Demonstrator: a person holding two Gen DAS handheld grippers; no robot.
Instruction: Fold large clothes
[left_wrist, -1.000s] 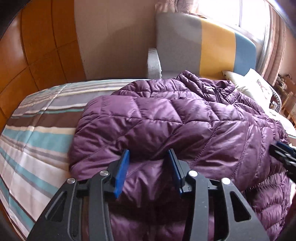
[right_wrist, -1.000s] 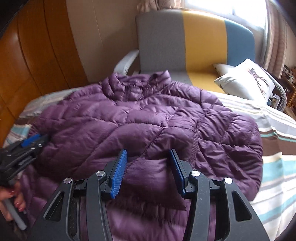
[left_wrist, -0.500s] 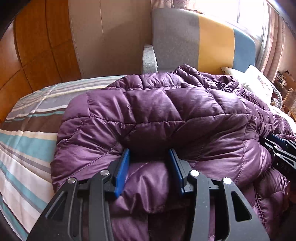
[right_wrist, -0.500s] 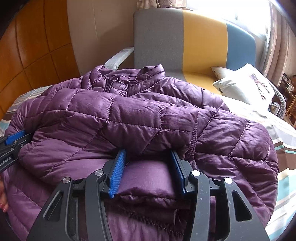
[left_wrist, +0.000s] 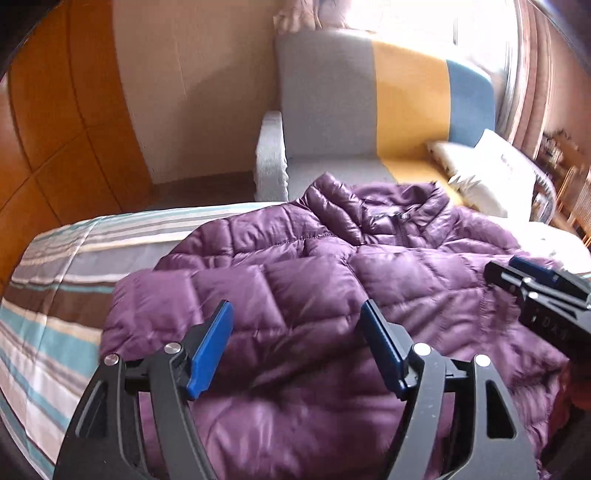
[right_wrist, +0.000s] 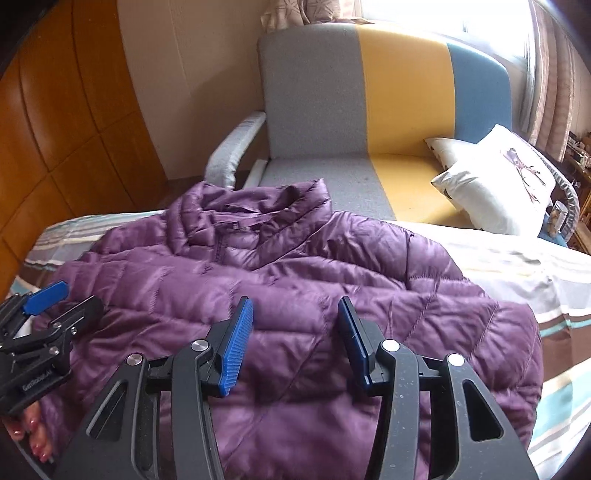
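Left wrist view: left gripper released above purple jacket; right gripper likewise released, empty.

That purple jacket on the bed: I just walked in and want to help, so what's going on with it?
A person is folding a purple puffer jacket on a striped bedspread, holding a two-finger tool in each hand. Right now neither tool grips it: the left tool and the right tool both hang open just above the quilted fabric. The jacket lies with its collar toward the armchair and looks doubled over at the near side. A white pillow sits on the chair.
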